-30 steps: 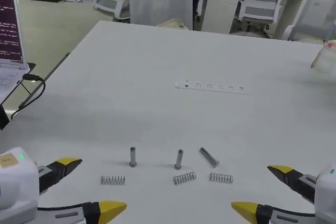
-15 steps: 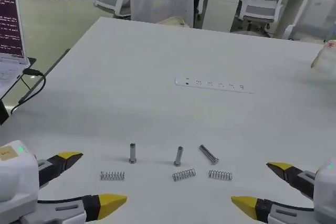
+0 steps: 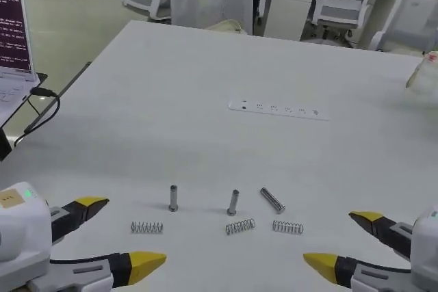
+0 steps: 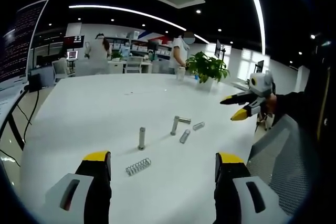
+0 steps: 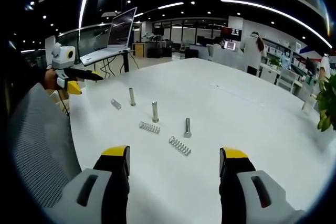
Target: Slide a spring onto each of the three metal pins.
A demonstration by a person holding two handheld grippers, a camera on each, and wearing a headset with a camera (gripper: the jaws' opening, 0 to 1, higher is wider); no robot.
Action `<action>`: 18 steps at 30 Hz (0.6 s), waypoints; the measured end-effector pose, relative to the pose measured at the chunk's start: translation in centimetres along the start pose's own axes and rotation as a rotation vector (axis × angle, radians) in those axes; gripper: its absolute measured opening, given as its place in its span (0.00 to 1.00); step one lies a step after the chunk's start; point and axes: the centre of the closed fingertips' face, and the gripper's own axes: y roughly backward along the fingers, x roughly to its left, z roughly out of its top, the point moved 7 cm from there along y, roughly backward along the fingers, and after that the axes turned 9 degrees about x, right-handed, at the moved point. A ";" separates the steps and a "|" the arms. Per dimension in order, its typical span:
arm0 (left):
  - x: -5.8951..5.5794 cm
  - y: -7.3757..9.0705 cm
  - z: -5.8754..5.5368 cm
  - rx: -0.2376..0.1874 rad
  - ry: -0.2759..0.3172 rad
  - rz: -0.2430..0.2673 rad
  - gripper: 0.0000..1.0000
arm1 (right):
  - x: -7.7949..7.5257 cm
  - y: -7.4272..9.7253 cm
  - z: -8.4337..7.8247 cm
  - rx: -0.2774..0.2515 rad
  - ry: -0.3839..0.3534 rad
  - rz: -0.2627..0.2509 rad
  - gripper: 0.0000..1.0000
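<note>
Nothing among the parts has moved in the last second; only the camera has drifted slightly, and both claws remain low at the near edge of the surface (image 3: pixel 205 87). Finding: work has not begun, and no spring sits on a pin.

Count: three pins, three springs, all loose on the surface.

- Left claw (image 3: pixel 129 231): well left of the middle pin (image 3: pixel 233 202), jaws apart, empty.
- Left pin (image 3: pixel 173 197): upright.
- Left spring (image 3: pixel 147 227): lying flat, near the left pin.
- Middle pin: upright.
- Middle spring (image 3: pixel 240 226): lying just before the middle pin.
- Right pin (image 3: pixel 272 200): just right of the middle pin, apparently lying on its side.
- Right spring (image 3: pixel 287 226): lying flat.
- Right claw (image 3: pixel 332 237): well right of the middle pin, jaws apart, empty.
</note>
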 end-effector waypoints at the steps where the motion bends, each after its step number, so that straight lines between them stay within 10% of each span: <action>1: 0.0 0.0 0.0 0.000 0.000 0.000 0.78 | -0.1 0.0 0.1 0.001 0.000 0.001 0.68; 18: 0.0 0.1 0.0 -0.002 0.001 -0.003 0.77 | -1.8 -1.8 2.2 0.030 0.037 0.006 0.62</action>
